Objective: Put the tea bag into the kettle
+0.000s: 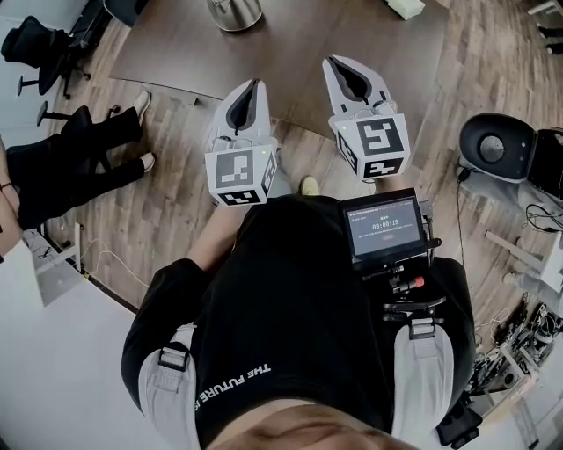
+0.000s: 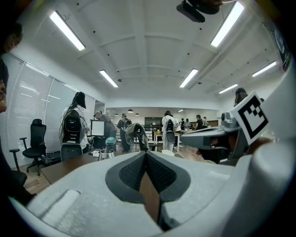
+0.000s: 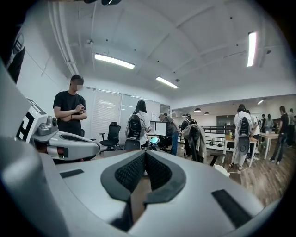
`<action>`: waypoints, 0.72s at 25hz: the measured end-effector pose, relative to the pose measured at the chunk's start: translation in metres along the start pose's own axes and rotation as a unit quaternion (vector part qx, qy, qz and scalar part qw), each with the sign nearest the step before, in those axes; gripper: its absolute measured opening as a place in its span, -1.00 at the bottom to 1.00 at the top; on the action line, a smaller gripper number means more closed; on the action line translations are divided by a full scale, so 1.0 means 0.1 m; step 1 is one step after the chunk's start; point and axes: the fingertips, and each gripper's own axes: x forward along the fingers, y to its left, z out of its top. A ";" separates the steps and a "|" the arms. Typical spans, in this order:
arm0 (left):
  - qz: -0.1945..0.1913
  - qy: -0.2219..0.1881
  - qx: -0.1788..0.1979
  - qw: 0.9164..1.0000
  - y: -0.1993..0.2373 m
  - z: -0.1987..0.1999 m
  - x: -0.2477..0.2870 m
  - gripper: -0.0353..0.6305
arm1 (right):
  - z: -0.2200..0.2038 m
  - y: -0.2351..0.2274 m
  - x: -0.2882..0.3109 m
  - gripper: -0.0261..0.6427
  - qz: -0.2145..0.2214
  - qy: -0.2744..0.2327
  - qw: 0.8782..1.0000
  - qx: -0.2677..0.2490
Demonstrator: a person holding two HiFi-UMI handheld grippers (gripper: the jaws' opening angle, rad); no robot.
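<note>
In the head view, a metal kettle [image 1: 234, 12] stands on the dark brown table [image 1: 176, 53] at the far edge of the picture. My left gripper [image 1: 256, 84] and right gripper [image 1: 338, 62] are held side by side near my body, both pointing at the table. Both are shut with nothing between the jaws. The left gripper view shows its closed jaws [image 2: 145, 153] and the kettle [image 2: 107, 153] far ahead. In the right gripper view, the kettle's teal lid [image 3: 153, 140] shows just past the closed jaws [image 3: 144, 153]. I cannot make out a tea bag.
A small pale box [image 1: 406, 7] lies on the table's far right. Black office chairs [image 1: 35, 44] and a person's black-trousered legs [image 1: 79, 158] are to the left. A round grey device [image 1: 494, 148] and cables sit on the floor at right. Several people stand beyond the table.
</note>
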 end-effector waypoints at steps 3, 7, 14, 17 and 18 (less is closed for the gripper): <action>-0.010 0.004 -0.002 1.000 -0.05 -0.03 -0.08 -0.88 | 0.04 0.05 -0.12 -0.90 -0.007 -0.005 1.000 0.005; -0.023 0.010 0.000 1.000 -0.11 -0.04 -0.05 -0.88 | 0.03 0.02 -0.14 -0.90 -0.015 -0.006 1.000 0.022; -0.032 0.008 -0.002 0.999 -0.07 -0.03 -0.03 -0.88 | -0.08 -0.02 -0.15 -0.90 -0.038 0.011 0.999 0.035; -0.034 0.004 -0.001 0.999 -0.04 0.00 -0.02 -0.88 | -0.04 -0.04 -0.15 -0.90 -0.045 0.011 0.998 0.034; -0.034 0.003 -0.002 0.999 -0.03 0.01 -0.02 -0.88 | -0.02 -0.04 -0.15 -0.90 -0.047 0.011 0.998 0.032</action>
